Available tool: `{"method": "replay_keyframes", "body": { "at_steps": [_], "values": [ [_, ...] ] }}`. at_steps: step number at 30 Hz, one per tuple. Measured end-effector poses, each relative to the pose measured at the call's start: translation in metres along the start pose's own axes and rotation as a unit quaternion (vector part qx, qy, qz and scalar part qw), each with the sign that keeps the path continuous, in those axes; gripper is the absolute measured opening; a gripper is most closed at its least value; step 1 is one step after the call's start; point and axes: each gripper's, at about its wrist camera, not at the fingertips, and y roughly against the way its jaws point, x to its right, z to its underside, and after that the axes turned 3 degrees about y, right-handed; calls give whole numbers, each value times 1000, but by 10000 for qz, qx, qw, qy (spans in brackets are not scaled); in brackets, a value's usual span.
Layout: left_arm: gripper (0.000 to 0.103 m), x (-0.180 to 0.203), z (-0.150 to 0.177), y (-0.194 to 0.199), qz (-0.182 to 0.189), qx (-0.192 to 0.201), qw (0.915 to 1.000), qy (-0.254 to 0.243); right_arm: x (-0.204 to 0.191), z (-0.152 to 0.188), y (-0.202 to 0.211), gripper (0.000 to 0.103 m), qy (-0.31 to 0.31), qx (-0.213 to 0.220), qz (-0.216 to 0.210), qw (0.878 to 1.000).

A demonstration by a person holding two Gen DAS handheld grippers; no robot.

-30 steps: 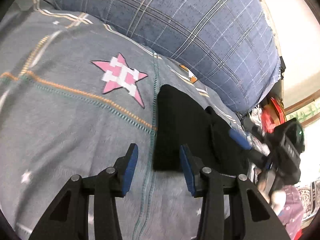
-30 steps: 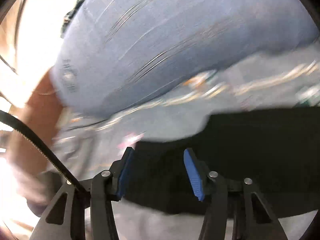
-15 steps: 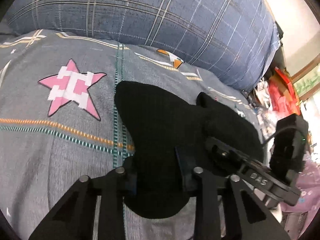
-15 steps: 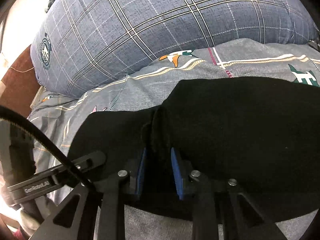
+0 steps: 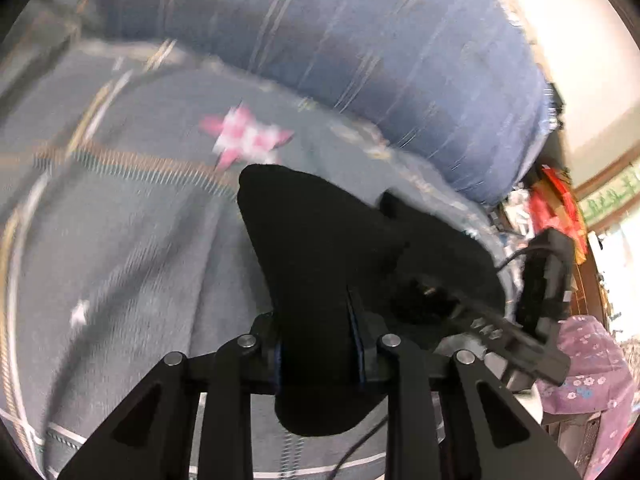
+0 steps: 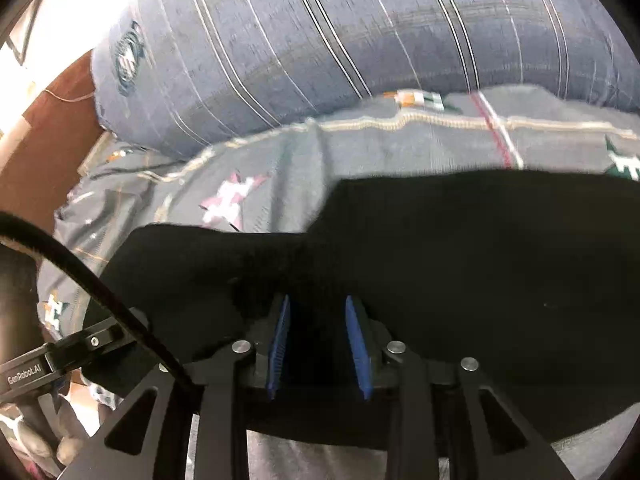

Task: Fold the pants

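The black pants (image 5: 320,248) lie on a grey patterned bedspread (image 5: 120,260). My left gripper (image 5: 318,344) is shut on one end of the pants, and black cloth fills the gap between its fingers. In the right wrist view the pants (image 6: 460,260) spread wide to the right. My right gripper (image 6: 318,344) is shut on the pants, its blue pads (image 6: 356,340) pressed on a fold of cloth. The right gripper also shows in the left wrist view (image 5: 480,320), close beside the left one.
A large blue plaid pillow (image 5: 360,60) lies along the far side of the bed, also in the right wrist view (image 6: 340,40). A pink star print (image 5: 248,140) marks the bedspread. Red items (image 5: 556,200) and purple floral cloth (image 5: 588,380) sit off the bed's right edge.
Both grippers went from open above the pants to shut on the cloth. Since half a second ago both have moved with the pants in hand; the view is blurred.
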Motion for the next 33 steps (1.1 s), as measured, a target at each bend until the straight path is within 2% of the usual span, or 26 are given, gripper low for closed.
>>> {"method": "replay_keyframes", "body": {
  "at_steps": [3,5,7,8,10,12,14,17,18,19,20,23,25,27,31,33],
  "values": [
    [27,-14,6,-3,109,-169,9997,142,4,4,8,29,-15,159,130,9998],
    [27,-14,8,14,217,1,9998,54,9,7,21,30,-107,275,433,9986],
    [27,-10,10,38,118,326,9992,-178,12,8,41,33,-176,509,717,9960],
    [27,-10,12,47,76,465,9986,-230,10,9,51,35,-190,643,680,9954],
    [28,-8,15,62,76,677,9973,-262,-1,12,66,35,-156,829,218,9962],
    [31,-8,17,73,56,824,9964,-212,-16,14,64,43,-66,785,-89,9969],
    [33,-8,25,80,47,934,9955,-153,-29,16,51,54,53,622,-110,9980],
    [34,-12,34,82,-85,952,9954,-100,-46,28,30,57,166,383,-96,9991],
    [34,-14,37,82,-126,947,9954,-88,-49,32,26,55,195,326,-56,9993],
    [34,-16,39,83,-181,958,9952,-46,-53,36,20,46,274,214,1,9994],
    [34,-18,40,85,-185,967,9951,-15,-55,39,17,14,350,138,53,9993],
    [36,-9,38,86,-188,997,9948,-126,-53,40,17,14,383,106,202,9990],
    [46,6,33,82,-303,1053,9932,-388,-47,40,25,14,383,194,486,9979],
    [46,14,25,73,-342,1043,9926,-525,-38,40,27,14,392,190,795,9959],
    [46,19,18,35,-365,758,9949,-560,-25,39,26,18,292,-2,656,9974],
    [46,12,21,19,-402,578,9963,-485,-22,31,39,22,96,96,506,9986]
  ]
}}
